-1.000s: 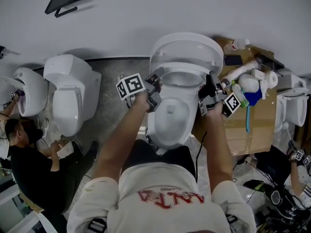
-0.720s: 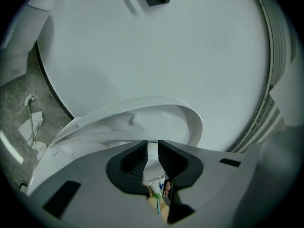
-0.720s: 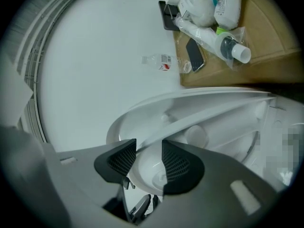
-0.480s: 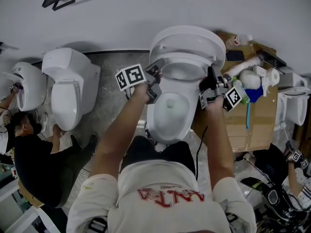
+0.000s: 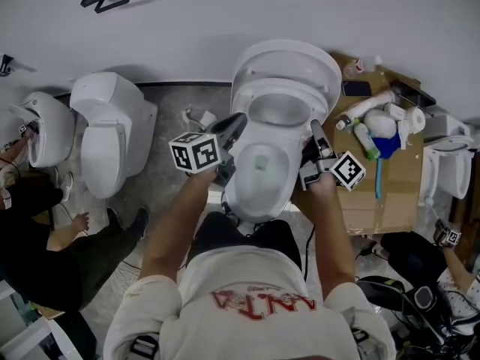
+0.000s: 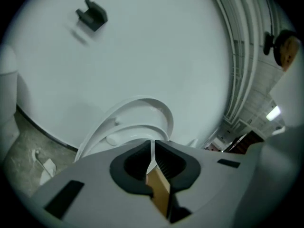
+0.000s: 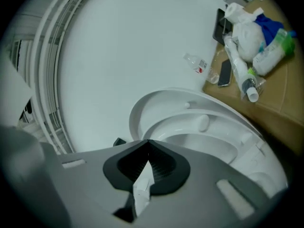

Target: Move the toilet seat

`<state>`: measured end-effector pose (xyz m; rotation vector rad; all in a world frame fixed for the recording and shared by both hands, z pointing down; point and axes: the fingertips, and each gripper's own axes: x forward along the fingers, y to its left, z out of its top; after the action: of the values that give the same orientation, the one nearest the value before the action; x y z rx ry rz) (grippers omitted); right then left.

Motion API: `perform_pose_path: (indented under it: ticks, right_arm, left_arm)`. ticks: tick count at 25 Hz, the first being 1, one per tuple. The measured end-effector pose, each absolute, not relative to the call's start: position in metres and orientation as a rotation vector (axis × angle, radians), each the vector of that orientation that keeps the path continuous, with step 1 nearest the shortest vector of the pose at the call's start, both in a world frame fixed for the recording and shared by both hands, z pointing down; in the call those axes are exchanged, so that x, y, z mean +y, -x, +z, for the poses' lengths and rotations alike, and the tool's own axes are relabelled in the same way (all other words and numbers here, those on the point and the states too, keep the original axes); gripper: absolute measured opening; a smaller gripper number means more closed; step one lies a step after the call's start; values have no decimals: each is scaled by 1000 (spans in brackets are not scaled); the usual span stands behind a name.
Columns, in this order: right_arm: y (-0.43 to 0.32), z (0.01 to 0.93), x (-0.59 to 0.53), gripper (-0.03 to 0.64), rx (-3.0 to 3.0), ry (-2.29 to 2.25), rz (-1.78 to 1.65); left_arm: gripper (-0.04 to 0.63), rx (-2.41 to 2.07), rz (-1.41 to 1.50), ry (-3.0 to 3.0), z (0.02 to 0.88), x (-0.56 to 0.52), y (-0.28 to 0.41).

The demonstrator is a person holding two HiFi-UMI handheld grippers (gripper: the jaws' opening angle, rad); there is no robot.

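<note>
The white toilet (image 5: 259, 171) stands in front of me, its lid (image 5: 289, 62) up against the wall. The seat ring (image 5: 279, 103) is tilted up in front of the lid. My left gripper (image 5: 238, 118) hovers at the bowl's left rim; its jaws are closing, almost together, with nothing between them. My right gripper (image 5: 313, 126) is at the bowl's right rim, shut and empty. In the left gripper view the gripper (image 6: 152, 144) points at the raised lid (image 6: 142, 106). The right gripper view has the gripper (image 7: 148, 144) below the seat ring (image 7: 209, 122).
Two more white toilets (image 5: 112, 137) (image 5: 41, 133) stand at the left, with a person (image 5: 45, 253) crouched beside them. A cardboard box (image 5: 390, 186) with bottles and a blue cloth is close on the right, and another toilet (image 5: 446, 163) beyond it.
Both grippers have drawn back toward me from the sides of the seat ring to the bowl's rim. Their jaws have closed. The seat stays tilted up.
</note>
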<state>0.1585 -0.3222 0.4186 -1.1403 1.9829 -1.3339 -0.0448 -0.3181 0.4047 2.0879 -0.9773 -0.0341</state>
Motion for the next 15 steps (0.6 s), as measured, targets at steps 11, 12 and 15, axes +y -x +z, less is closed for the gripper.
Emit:
perform_pose_path:
  ticks: [11, 12, 15]
  right_arm:
    - [-175, 329, -230, 3, 2319, 1347, -998]
    - [-176, 319, -223, 3, 2362, 1365, -943]
    - [-176, 285, -203, 3, 2494, 1393, -789]
  left_arm:
    - [14, -1282, -10, -2334, 284, -221, 37]
    - [11, -1305, -18, -2354, 273, -212, 36]
    - [9, -1349, -4, -2430, 247, -187, 31]
